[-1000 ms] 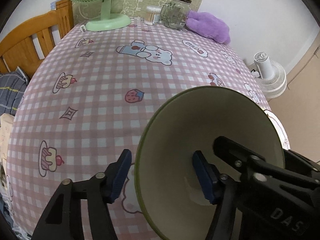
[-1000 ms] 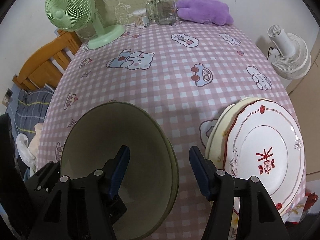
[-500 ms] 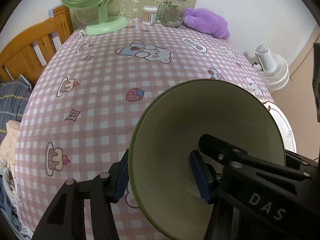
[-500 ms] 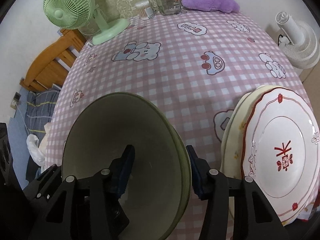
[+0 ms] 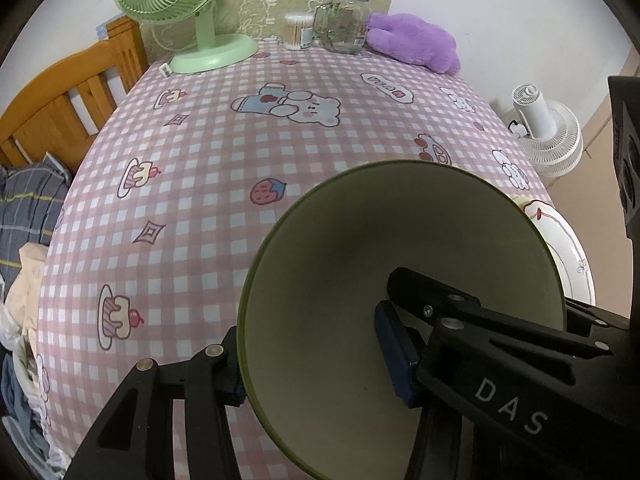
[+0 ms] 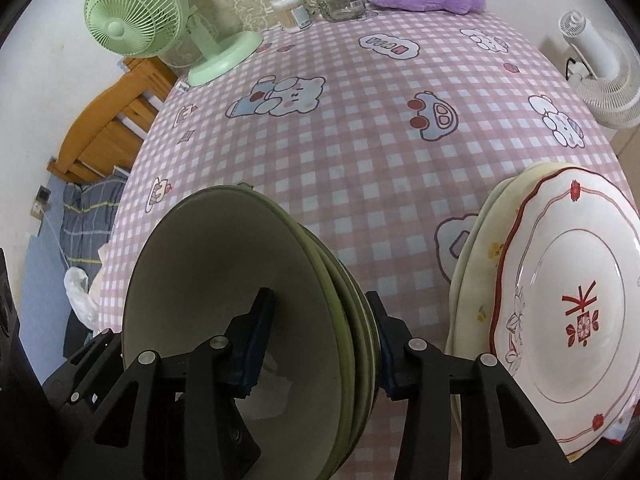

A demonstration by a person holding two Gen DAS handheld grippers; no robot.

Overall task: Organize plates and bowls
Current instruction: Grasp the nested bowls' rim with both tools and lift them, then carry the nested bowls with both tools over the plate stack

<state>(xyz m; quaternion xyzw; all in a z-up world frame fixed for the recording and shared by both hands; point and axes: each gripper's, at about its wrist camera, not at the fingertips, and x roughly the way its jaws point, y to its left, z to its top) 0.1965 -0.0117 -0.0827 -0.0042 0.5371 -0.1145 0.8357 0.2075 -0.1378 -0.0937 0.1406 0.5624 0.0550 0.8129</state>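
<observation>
A stack of nested green bowls (image 5: 400,264) (image 6: 240,280) stands near the table's front edge. My left gripper (image 5: 312,364) is shut on the stack's left wall, one pad inside and one outside. My right gripper (image 6: 316,340) is shut on the stack's right wall, one pad inside, one outside against the rims. A stack of plates, topped by a white plate with red trim (image 6: 568,308), lies right of the bowls; its edge shows in the left wrist view (image 5: 568,240).
The table has a pink checked cloth (image 5: 224,152). At its far edge stand a green fan (image 5: 192,12), a glass jar (image 5: 344,20), a cotton-swab tub (image 5: 298,32) and a purple plush (image 5: 416,40). A white floor fan (image 5: 548,136) stands at the right, a wooden bed (image 5: 64,96) at the left.
Both grippers have closed in on the bowl stack: the right one went from open astride the rim to clamped on it, and the left pads tightened on the opposite wall.
</observation>
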